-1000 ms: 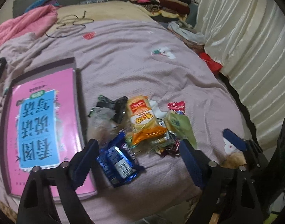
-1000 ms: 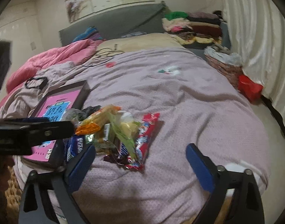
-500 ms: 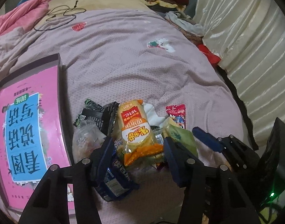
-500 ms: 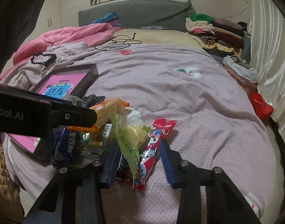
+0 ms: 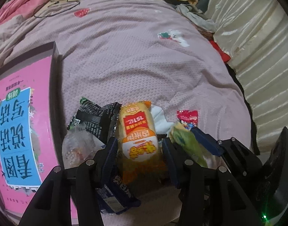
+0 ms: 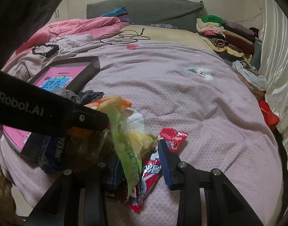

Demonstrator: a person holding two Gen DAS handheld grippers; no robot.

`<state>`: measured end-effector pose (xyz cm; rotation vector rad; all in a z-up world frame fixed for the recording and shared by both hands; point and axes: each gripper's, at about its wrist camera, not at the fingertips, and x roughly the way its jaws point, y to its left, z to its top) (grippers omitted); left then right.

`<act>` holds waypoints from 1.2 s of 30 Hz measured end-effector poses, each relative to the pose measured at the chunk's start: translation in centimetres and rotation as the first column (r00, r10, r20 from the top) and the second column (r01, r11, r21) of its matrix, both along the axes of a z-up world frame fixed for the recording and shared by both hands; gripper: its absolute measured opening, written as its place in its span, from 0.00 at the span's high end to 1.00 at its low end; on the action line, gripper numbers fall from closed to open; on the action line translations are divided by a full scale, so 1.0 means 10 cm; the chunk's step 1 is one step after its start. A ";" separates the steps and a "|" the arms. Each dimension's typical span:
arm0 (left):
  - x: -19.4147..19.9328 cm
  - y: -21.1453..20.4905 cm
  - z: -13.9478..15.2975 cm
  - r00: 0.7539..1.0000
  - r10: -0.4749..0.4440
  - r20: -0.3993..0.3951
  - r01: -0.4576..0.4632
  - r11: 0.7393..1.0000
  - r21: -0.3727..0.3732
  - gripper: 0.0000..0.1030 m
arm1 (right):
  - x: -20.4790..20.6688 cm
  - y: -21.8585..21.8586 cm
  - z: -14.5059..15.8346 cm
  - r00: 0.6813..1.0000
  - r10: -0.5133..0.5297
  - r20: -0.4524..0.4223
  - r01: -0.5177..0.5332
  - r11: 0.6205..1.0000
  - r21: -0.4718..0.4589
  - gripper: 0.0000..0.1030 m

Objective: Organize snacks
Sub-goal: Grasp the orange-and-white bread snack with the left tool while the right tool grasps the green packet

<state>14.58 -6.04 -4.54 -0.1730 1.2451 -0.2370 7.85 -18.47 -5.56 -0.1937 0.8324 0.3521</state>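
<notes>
A heap of snacks lies on the pink bedspread. My left gripper (image 5: 139, 156) has its blue jaws on both sides of the orange-and-white snack bag (image 5: 138, 137), closed onto it. Beside it lie a black packet (image 5: 98, 118), a clear bag (image 5: 78, 148), a blue packet (image 5: 115, 192), a green packet (image 5: 187, 145) and a red packet (image 5: 188, 117). My right gripper (image 6: 141, 166) has its jaws close around the green packet (image 6: 125, 146), with the red packet (image 6: 153, 169) between them too. The left gripper's black body (image 6: 49, 111) crosses the right wrist view.
A dark tray (image 5: 56, 79) with a pink-and-blue book (image 5: 17, 124) lies left of the heap; the tray also shows in the right wrist view (image 6: 81, 69). A black cable (image 6: 125, 36), folded clothes (image 6: 224, 32), a pink quilt (image 6: 78, 26) and a curtain (image 5: 257, 43) ring the bed.
Both grippers have moved down into the snack heap and narrowed from wide open. The left jaws came onto the orange bag, the right jaws around the green and red packets.
</notes>
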 end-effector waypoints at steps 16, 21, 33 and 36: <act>0.16 -0.03 -0.16 1.000 0.013 -0.008 -0.013 1.000 -0.008 0.63 | 0.06 -0.20 0.03 1.000 -0.028 0.013 0.026 0.990 0.140 0.78; 0.08 -0.02 -0.09 1.000 -0.002 0.023 0.002 1.000 -0.012 0.64 | 0.04 -0.28 0.07 0.999 -0.051 0.019 0.046 0.980 0.194 0.80; -0.15 0.00 0.28 0.993 -0.036 0.113 0.040 0.998 -0.038 0.64 | -0.07 -0.55 0.26 0.993 -0.110 0.051 0.085 0.931 0.356 0.92; -0.19 0.03 0.32 0.992 -0.037 0.122 0.042 0.998 -0.037 0.64 | -0.04 -0.54 0.22 0.994 -0.105 0.026 0.090 0.932 0.352 0.92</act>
